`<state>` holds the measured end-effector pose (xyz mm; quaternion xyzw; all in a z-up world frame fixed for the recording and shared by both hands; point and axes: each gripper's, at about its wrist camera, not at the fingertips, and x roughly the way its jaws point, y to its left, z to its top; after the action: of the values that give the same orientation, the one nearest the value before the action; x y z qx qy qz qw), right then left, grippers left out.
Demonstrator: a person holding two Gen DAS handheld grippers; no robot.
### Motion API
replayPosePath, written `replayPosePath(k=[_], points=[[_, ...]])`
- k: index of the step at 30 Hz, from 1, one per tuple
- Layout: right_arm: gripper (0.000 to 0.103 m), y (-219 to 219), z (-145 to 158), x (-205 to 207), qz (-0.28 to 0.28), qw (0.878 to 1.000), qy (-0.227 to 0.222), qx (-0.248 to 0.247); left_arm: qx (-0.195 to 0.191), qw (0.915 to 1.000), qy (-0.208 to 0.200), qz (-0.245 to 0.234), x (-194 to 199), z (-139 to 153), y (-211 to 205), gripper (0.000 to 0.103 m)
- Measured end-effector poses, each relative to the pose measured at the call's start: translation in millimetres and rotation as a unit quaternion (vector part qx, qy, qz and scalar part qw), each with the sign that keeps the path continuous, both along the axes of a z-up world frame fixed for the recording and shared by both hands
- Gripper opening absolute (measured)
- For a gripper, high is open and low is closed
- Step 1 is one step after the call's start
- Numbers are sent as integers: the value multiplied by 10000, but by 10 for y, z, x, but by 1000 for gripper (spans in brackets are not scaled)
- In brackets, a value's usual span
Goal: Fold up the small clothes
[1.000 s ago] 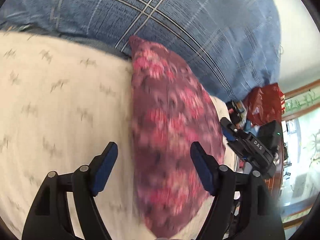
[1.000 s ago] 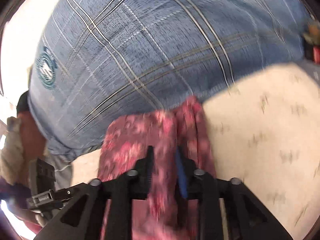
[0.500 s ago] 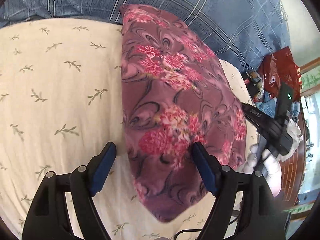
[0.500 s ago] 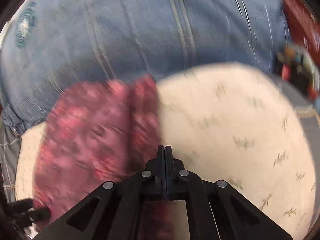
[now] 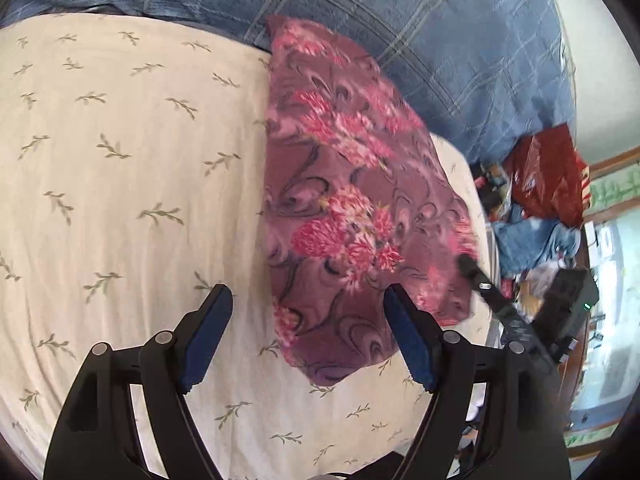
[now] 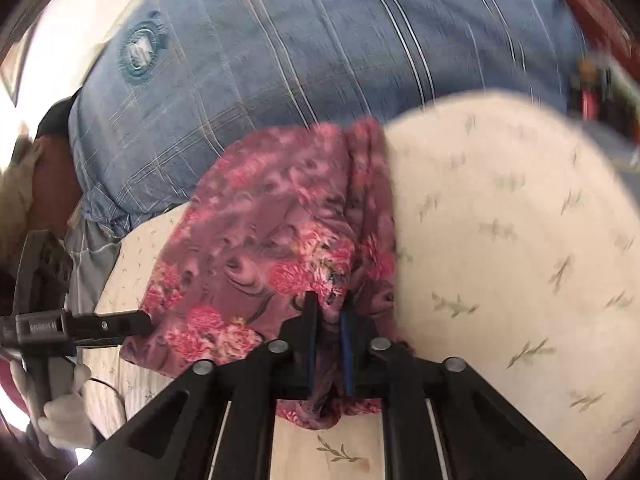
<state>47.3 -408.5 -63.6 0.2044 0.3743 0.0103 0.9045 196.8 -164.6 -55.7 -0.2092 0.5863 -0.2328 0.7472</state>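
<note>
A small purple garment with pink flowers lies folded on a cream bedsheet with green sprigs. My left gripper is open and empty, with its jaws wide apart just above the garment's near edge. In the right wrist view the same garment lies ahead of my right gripper, whose jaws stand almost together with a fold of the garment's near edge between them. The right gripper's tip also shows in the left wrist view at the garment's right corner.
A big blue plaid pillow lies along the far side of the sheet, touching the garment's far end. A red bag and blue cloth lie past the bed's right edge. The left gripper shows in the right wrist view.
The right gripper's jaws, pressed together half a second ago, now stand slightly apart on the garment's edge. The left gripper stayed open and drew back a little from the garment.
</note>
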Motion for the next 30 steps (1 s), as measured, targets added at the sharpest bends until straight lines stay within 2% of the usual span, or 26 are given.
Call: replayPosePath(k=[2,4,6,8,12,13,15,17,19,22,23,24,25,26,30], points=[[6,-81,103,-40,-175,9995,-261,67,61,9999,87,45,16,-61,5,78],[6,-128,0,31,-277,9996,-55,14,155,9997,208,23,13,-157,-20,78],[6,-103,-291,98,-263,9983,434,-280,440,9990,-20,-75,-22,-155,-104,78],[7,-108,-332,53,-332,9988,269,-247,629,9977,-150,-185,-47,-147,-153,78],[15,-159,-178,13,-618,9977,275,92,301,9995,40,-112,-18,-130,-55,78],[15,-134,-85,-17,-717,9972,185,63,87,9999,56,-56,-18,-85,-14,78],[16,-49,98,-82,-710,9972,-236,52,-62,10000,-7,-17,-22,-10,-10,78],[18,86,257,-105,-548,9966,-619,-24,44,9998,-98,-171,-30,35,-103,78],[24,188,261,-66,-438,9964,-700,-170,231,9991,-69,-338,-27,-26,-214,78],[26,272,-62,127,-383,9986,-214,-279,363,9982,198,-428,-19,-257,-330,78],[24,263,-286,222,-395,9986,186,-299,365,9984,18,-434,-43,-272,-336,78],[24,256,-375,216,-371,9989,112,-263,429,9978,-106,-487,-72,-247,-366,79],[24,248,-381,143,-377,9985,-287,-270,521,9969,-160,-561,-95,-239,-391,79],[24,240,-410,107,-346,9982,-430,-242,559,9964,-193,-609,-107,-240,-407,81],[24,204,-417,90,-396,9976,-564,-13,519,9959,-284,-690,-121,-241,-450,87]])
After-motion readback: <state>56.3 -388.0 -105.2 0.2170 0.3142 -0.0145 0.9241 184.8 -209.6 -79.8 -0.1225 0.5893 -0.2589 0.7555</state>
